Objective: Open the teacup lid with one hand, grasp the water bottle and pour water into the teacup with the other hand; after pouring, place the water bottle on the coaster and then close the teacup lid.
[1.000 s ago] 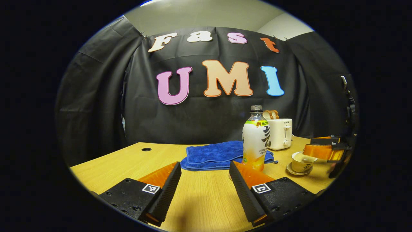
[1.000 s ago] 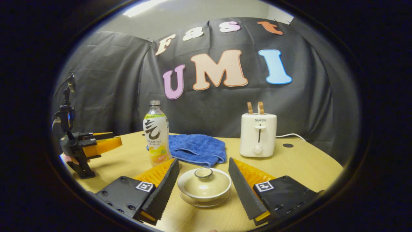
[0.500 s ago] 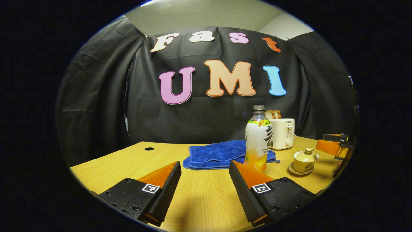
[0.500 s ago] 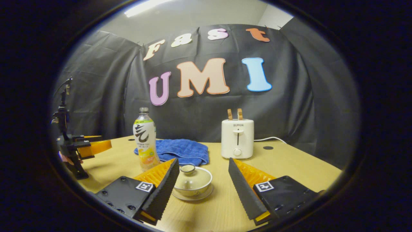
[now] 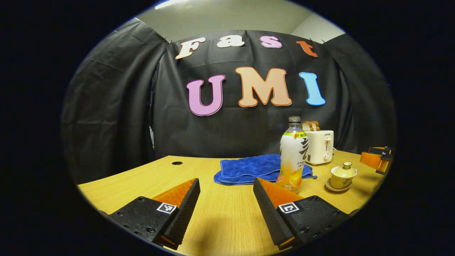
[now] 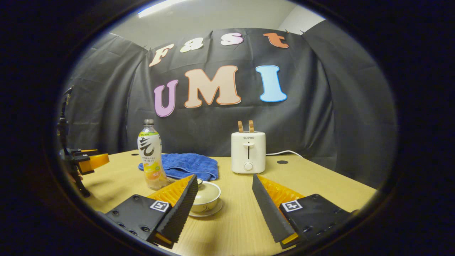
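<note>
The water bottle [image 5: 293,156], with a white, green and orange label, stands upright on the wooden table [image 5: 220,217]. To its right sits the cream teacup [image 5: 342,175] on its saucer, lid on. My left gripper [image 5: 226,182] is open and empty, low over the table, short of the bottle and to its left. My right gripper [image 6: 224,179] is also open and empty. In the right gripper view the teacup [image 6: 209,196] lies just ahead, partly hidden behind the left finger, and the bottle [image 6: 150,155] stands farther left.
A folded blue towel [image 5: 249,167] lies behind the bottle. A white toaster [image 6: 248,152] with bread in its slots stands at the back, its cable trailing right. The other gripper shows at each view's edge, the right gripper [image 5: 376,160] and the left gripper [image 6: 83,161].
My right gripper has drawn back and to the right from the teacup, which was between its fingers and now sits lidded behind the left finger. My left gripper has swung slightly left.
</note>
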Tool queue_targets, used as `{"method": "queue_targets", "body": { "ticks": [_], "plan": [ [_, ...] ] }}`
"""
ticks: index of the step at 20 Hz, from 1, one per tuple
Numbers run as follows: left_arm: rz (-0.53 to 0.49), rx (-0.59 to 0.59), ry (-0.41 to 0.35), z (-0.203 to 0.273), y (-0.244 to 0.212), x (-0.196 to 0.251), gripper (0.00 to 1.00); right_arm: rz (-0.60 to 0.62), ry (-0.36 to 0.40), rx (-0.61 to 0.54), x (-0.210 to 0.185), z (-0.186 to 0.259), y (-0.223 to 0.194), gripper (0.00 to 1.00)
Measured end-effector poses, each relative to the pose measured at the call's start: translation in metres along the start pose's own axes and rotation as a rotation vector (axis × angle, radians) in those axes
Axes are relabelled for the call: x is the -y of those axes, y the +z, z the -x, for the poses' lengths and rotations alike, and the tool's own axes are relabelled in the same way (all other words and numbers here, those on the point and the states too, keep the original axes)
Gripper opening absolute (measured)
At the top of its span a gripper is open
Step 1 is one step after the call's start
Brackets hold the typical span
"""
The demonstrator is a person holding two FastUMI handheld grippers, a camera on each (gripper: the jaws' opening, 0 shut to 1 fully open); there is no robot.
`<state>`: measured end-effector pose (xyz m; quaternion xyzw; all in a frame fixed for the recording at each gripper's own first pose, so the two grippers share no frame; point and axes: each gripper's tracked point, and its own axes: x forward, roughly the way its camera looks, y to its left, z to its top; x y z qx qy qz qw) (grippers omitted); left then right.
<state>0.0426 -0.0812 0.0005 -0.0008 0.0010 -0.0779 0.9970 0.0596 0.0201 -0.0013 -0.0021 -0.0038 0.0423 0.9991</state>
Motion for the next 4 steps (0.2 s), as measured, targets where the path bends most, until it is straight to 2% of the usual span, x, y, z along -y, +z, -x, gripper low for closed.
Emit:
{"method": "queue_targets", "body": {
  "ticks": [4],
  "plan": [
    [-0.001,0.001,-0.001,0.0001,-0.0002,0.0003,0.88,0.000,0.000,0.000,0.0003,0.0003,-0.0003,1.00]
  ]
}}
